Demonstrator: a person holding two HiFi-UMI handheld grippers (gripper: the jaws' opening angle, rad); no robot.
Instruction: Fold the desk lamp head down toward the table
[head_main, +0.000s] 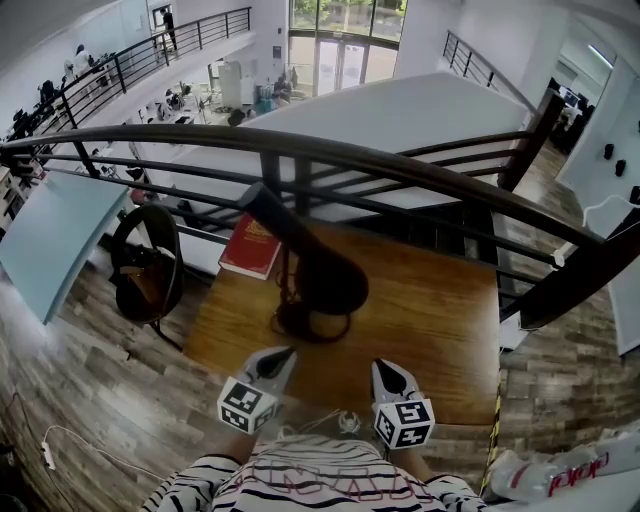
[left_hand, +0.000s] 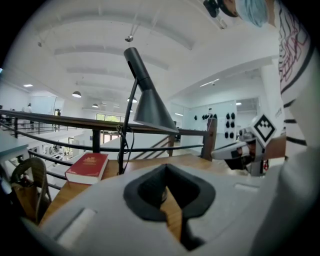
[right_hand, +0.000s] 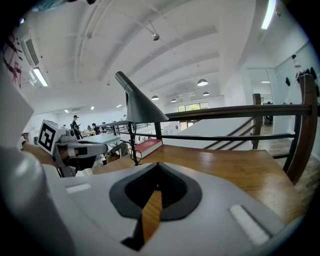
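A dark desk lamp (head_main: 325, 272) stands on the wooden table (head_main: 435, 305), its round base by the middle and its cone head (left_hand: 152, 107) raised and tilted on a thin stem. The lamp (right_hand: 139, 109) also rises at the left of the right gripper view. My left gripper (head_main: 283, 356) is shut and empty near the table's front edge, short of the lamp base. My right gripper (head_main: 385, 367) is shut and empty beside it, to the right. Neither touches the lamp. Each gripper shows in the other's view: the right gripper (left_hand: 235, 150), the left gripper (right_hand: 84, 148).
A red book (head_main: 252, 248) lies at the table's far left corner, behind the lamp. A dark metal railing (head_main: 400, 165) runs along the table's far side, with a drop beyond. A round-backed chair (head_main: 145, 265) stands left of the table.
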